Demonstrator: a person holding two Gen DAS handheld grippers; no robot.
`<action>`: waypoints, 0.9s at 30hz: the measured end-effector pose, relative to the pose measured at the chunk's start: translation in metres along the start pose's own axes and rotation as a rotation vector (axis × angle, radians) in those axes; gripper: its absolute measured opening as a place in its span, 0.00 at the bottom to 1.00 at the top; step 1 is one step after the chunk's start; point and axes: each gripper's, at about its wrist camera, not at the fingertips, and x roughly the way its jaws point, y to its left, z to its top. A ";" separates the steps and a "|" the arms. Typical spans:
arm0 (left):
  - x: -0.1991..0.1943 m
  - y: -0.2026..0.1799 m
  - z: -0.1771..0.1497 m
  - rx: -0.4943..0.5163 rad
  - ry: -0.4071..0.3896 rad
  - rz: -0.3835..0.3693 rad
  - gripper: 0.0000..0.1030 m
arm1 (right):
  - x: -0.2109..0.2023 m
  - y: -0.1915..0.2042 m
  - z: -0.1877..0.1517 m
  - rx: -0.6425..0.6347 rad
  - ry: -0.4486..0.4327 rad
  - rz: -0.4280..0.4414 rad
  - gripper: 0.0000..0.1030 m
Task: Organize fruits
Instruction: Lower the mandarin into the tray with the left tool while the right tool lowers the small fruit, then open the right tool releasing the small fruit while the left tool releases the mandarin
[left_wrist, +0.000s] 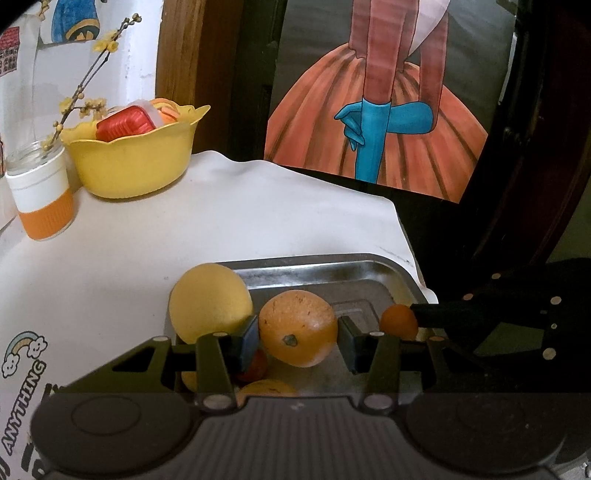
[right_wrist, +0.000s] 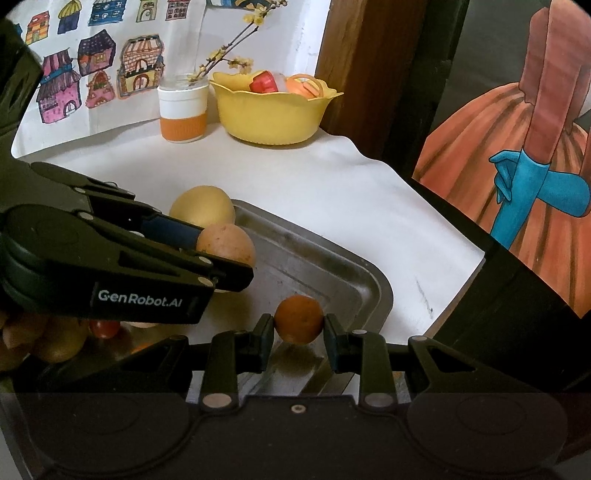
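A metal tray (right_wrist: 347, 266) lies at the near right of the table (left_wrist: 240, 214), close to its right edge. In the tray, a large fruit (left_wrist: 298, 326) sits between the fingers of the left gripper (left_wrist: 298, 341), with a rounder fruit (left_wrist: 210, 301) just to its left at the tray's far-left corner. To the right, a small fruit (right_wrist: 299, 319) sits between the fingers of the right gripper (right_wrist: 299, 338). More fruit (right_wrist: 55, 339) lies in the near left part. At the far left of the table stands a bowl (left_wrist: 136, 162), a jar (left_wrist: 40, 192) just left of it.
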 end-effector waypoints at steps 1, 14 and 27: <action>0.000 0.000 0.000 0.000 0.000 0.000 0.48 | 0.000 0.000 0.000 0.002 -0.002 -0.001 0.30; 0.001 0.000 0.000 -0.001 0.003 0.000 0.49 | 0.002 -0.001 0.000 0.011 -0.006 -0.004 0.31; 0.000 0.000 0.000 -0.004 0.003 -0.005 0.50 | 0.001 -0.002 -0.005 0.032 -0.017 -0.009 0.45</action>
